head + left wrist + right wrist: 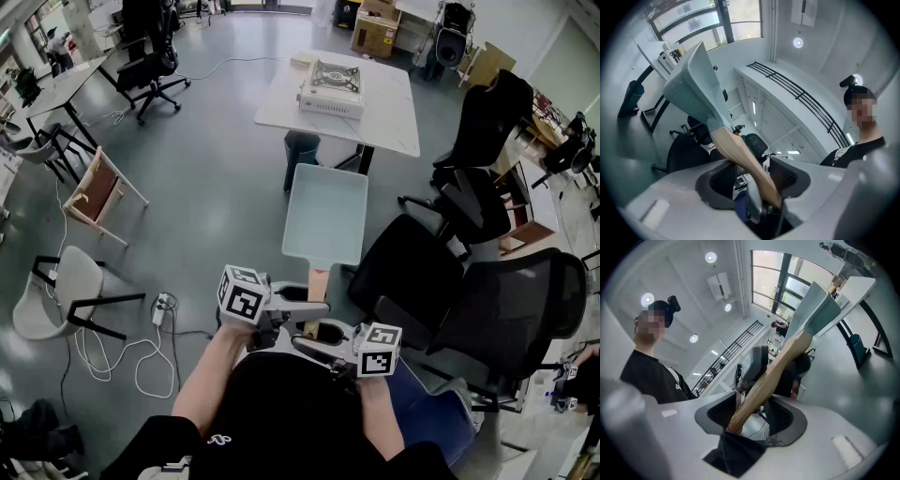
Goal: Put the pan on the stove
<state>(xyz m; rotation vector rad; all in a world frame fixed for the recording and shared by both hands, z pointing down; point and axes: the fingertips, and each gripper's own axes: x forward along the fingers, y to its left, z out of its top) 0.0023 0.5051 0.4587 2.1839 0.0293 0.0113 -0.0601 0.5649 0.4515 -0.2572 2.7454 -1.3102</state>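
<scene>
A square pale green pan (325, 214) with a wooden handle (317, 281) hangs in the air over the floor in front of me. My left gripper (314, 307) is shut on the handle from the left. My right gripper (309, 343) is shut on the handle's end from the right. In the left gripper view the handle (740, 154) runs between the pads (783, 174) up to the pan (696, 89). The right gripper view shows the handle (773, 376) slanting through the jaws toward the pan (818, 310). The portable stove (331, 89) sits on a white table (384, 122) far ahead.
Black office chairs (412, 272) (511, 314) crowd the right side, and another (483, 122) stands by the table. A bin (302, 150) sits under the table. At left are a white chair (56, 291), a wooden chair (94, 192) and a cable (122, 356) on the floor.
</scene>
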